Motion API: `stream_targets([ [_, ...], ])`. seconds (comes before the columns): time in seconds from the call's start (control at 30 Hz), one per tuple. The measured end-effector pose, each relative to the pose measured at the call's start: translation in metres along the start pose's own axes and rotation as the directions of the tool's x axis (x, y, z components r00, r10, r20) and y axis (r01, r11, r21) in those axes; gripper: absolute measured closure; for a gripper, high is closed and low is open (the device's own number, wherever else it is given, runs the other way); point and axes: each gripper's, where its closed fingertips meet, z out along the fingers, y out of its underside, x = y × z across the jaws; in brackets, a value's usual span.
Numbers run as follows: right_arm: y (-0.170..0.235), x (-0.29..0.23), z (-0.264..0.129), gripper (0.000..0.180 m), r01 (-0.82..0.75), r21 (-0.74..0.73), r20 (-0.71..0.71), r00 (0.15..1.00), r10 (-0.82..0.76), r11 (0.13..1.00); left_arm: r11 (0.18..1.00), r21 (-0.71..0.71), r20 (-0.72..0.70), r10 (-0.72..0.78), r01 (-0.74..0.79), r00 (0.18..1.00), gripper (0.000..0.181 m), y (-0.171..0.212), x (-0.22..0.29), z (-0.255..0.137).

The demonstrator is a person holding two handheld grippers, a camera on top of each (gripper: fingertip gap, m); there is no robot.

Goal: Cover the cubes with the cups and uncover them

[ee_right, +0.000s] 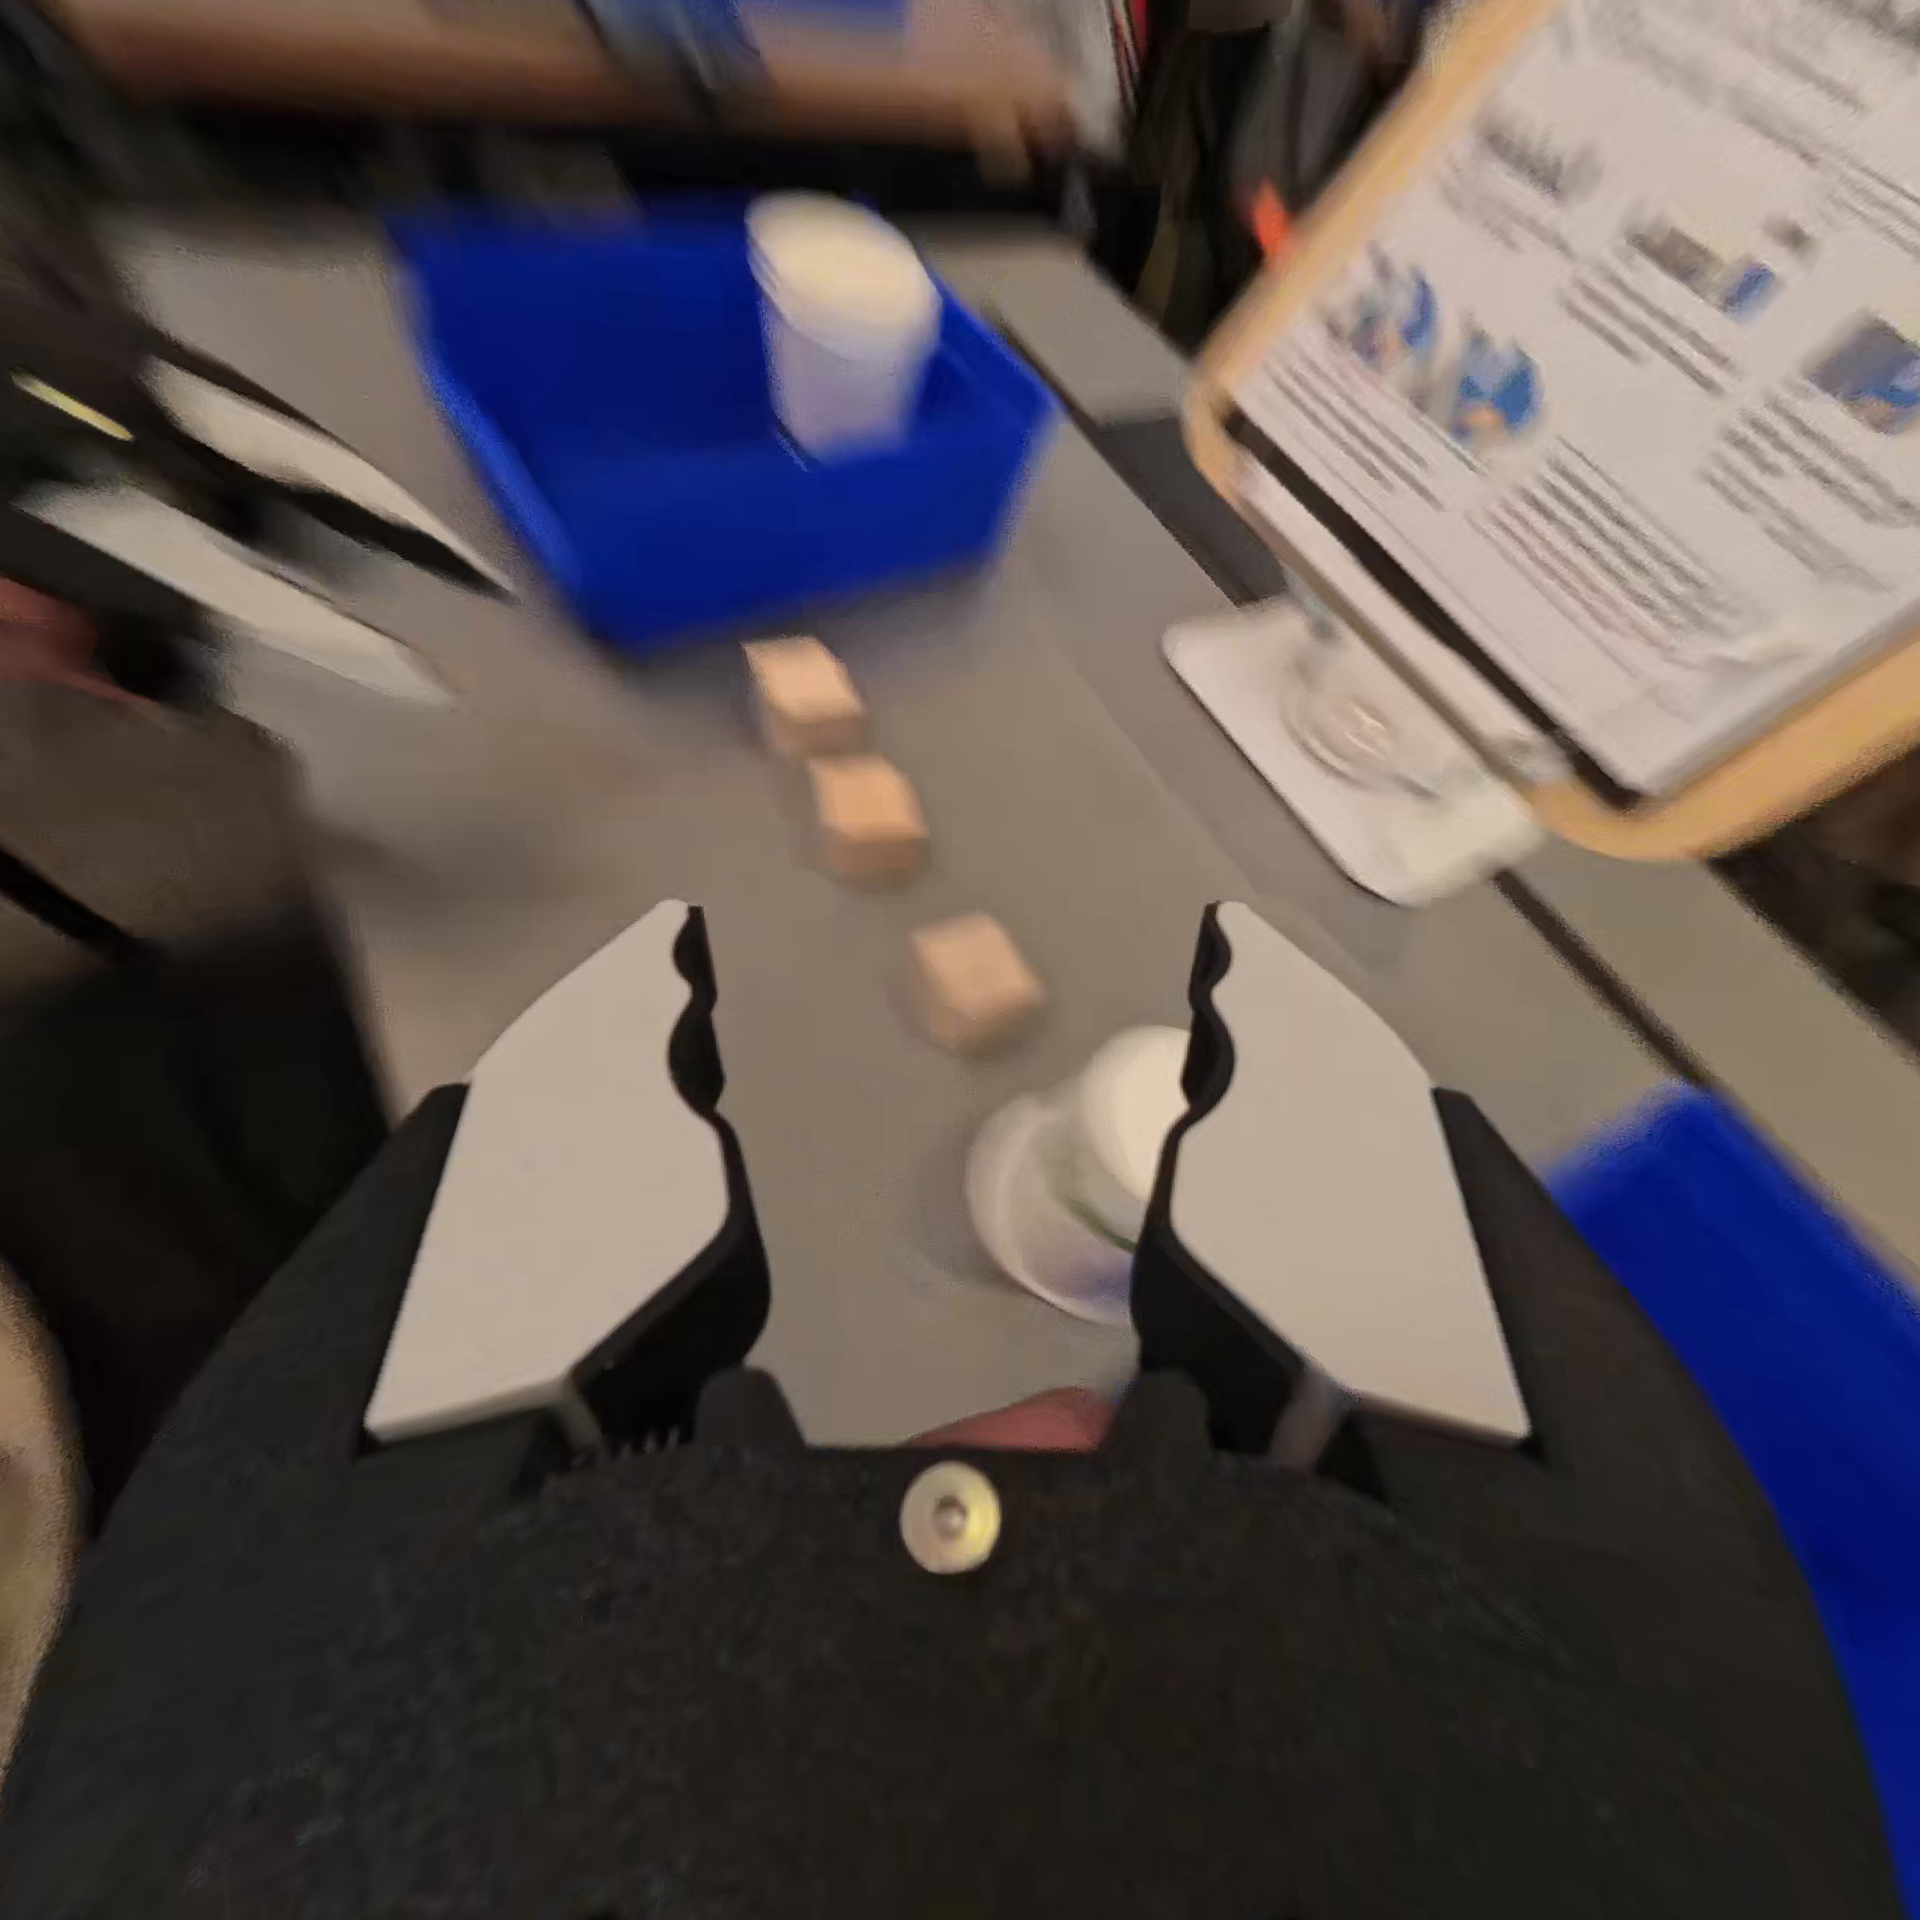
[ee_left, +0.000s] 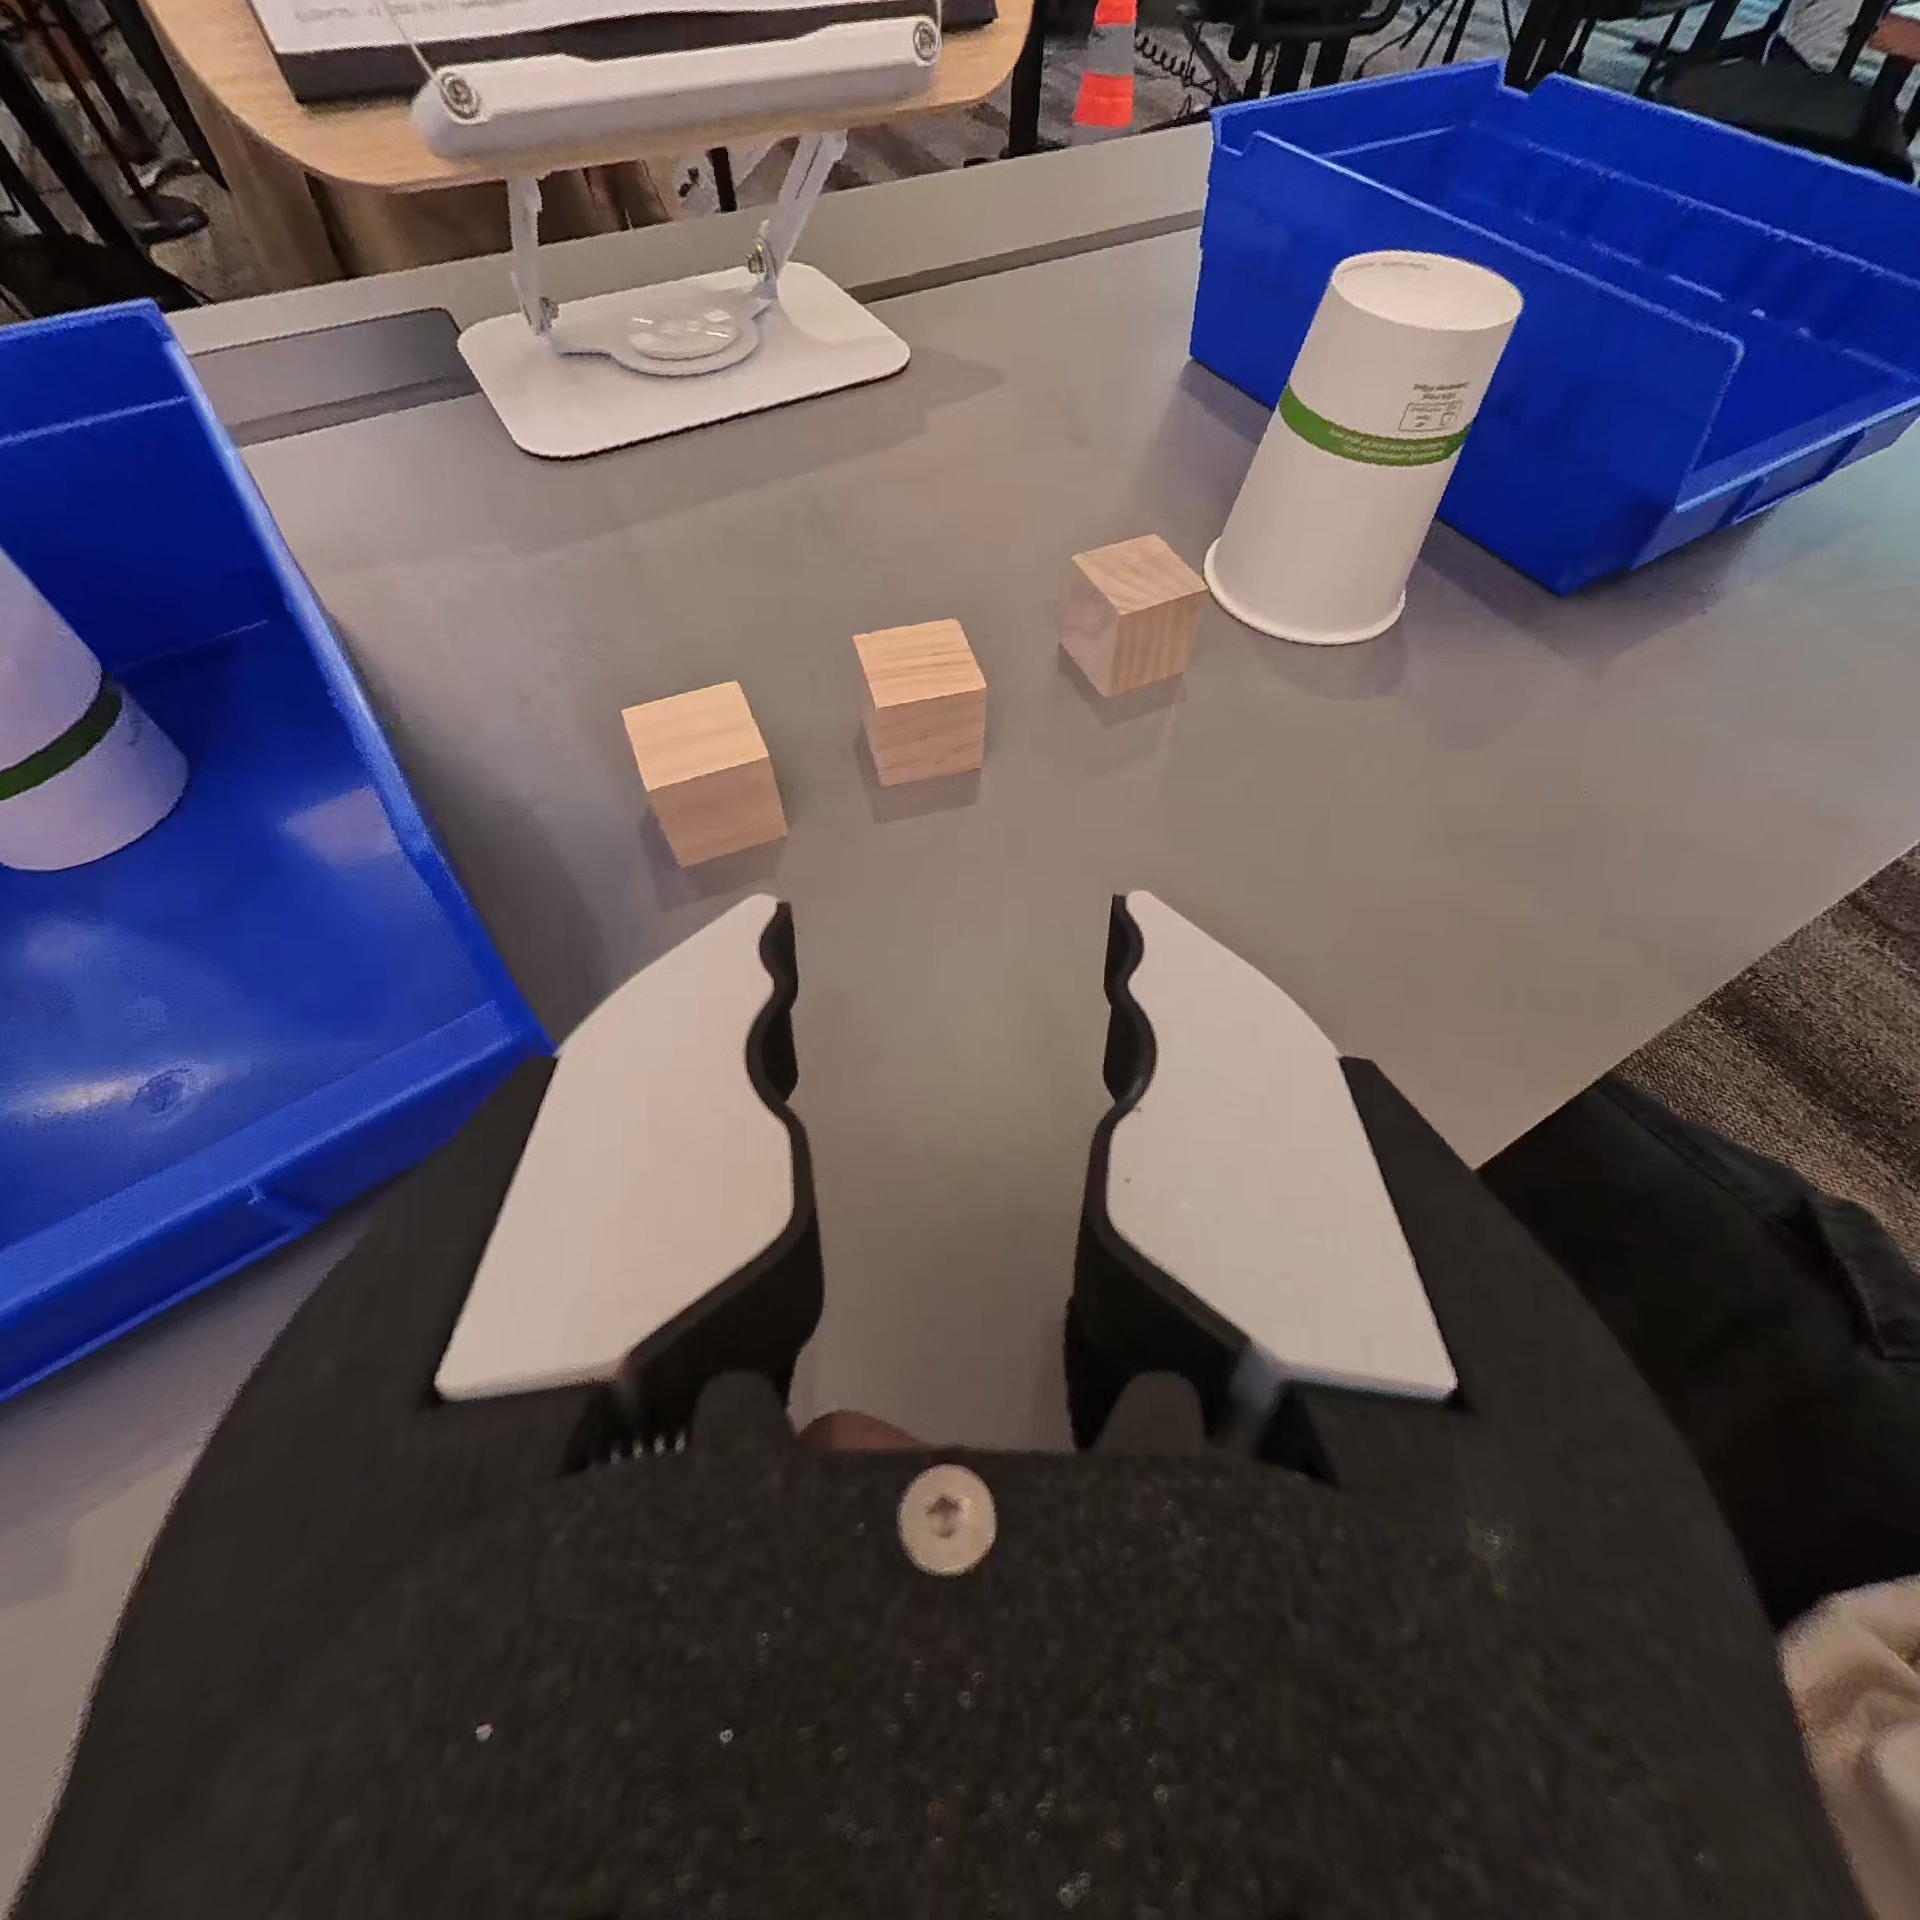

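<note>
Three bare wooden cubes stand in a row on the grey table: left cube, middle cube, right cube. A white paper cup with a green band stands upside down just right of the right cube, apart from it. Another upside-down cup sits in the left blue bin. My left gripper is open and empty, in front of the cubes. The right wrist view is blurred; my right gripper is open and empty above the cup, with the cubes beyond it.
A second blue bin stands at the right behind the cup. A white stand holding a wooden board with papers is at the table's back. The table's edge runs at the right. The left gripper shows at the left in the right wrist view.
</note>
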Motion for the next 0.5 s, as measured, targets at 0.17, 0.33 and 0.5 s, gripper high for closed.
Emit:
stream_targets([
  [0.17,0.04,-0.092,0.009,0.104,-0.463,0.461,0.191,0.885,0.425,0.757,1.0,-0.019,0.018,-0.019,0.019,1.0,0.123,0.006,-0.007,-0.006],
  [0.33,0.081,-0.109,0.012,0.103,-0.506,0.496,0.117,0.845,0.523,0.706,0.997,-0.055,0.028,-0.049,0.05,0.998,0.122,0.019,-0.008,-0.012],
  [0.5,0.097,-0.119,0.013,0.108,-0.407,0.492,0.051,0.896,0.441,0.77,0.996,-0.041,0.085,0.082,-0.079,0.993,0.121,-0.024,-0.038,-0.019],
])
